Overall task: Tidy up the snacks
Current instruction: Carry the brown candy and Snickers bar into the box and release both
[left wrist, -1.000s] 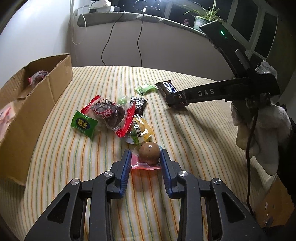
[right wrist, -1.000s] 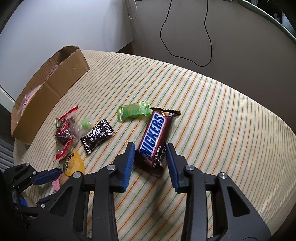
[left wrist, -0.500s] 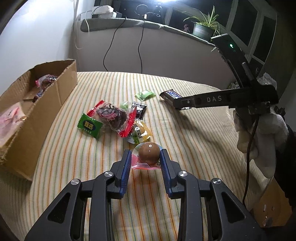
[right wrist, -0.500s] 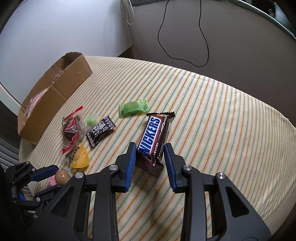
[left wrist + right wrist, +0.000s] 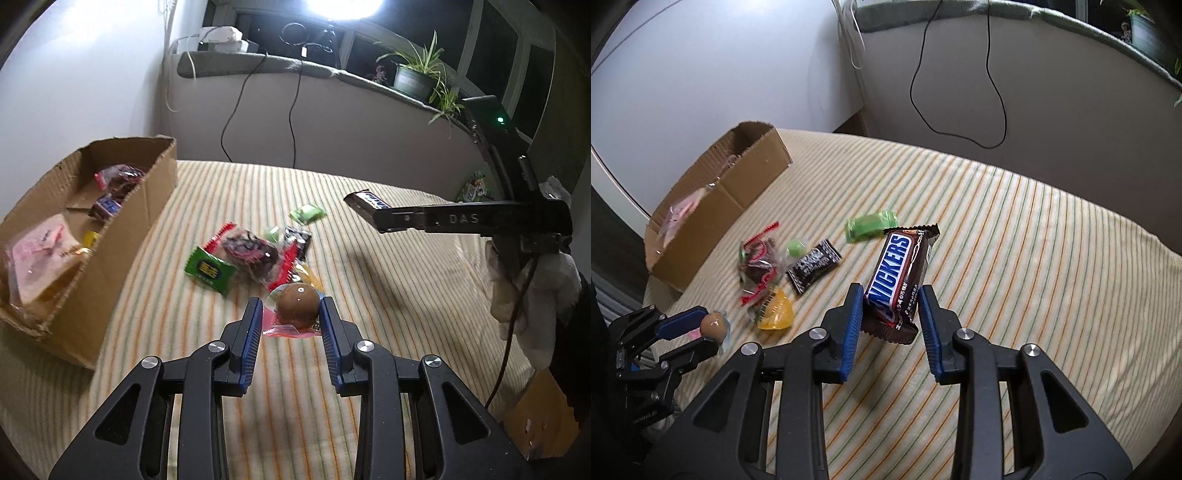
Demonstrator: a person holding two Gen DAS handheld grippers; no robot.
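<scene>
Both loads lifted clear of the striped bed (image 5: 1015,236); next, by the look of it, a carry to the cardboard box (image 5: 110,236) at the left. Best kept level and unhurried, released only once above the box opening.

Left gripper (image 5: 291,317): fingers clamped on the brown ball snack (image 5: 297,305), its pink wrapper edge hanging below. Right gripper (image 5: 890,314): fingers closed on the lower end of the Snickers bar (image 5: 897,277). Long axis of the bar running forward out of the fingers, crimped end aimed away, tilted slightly right. 6 or so loose snacks left on the bed.
</scene>
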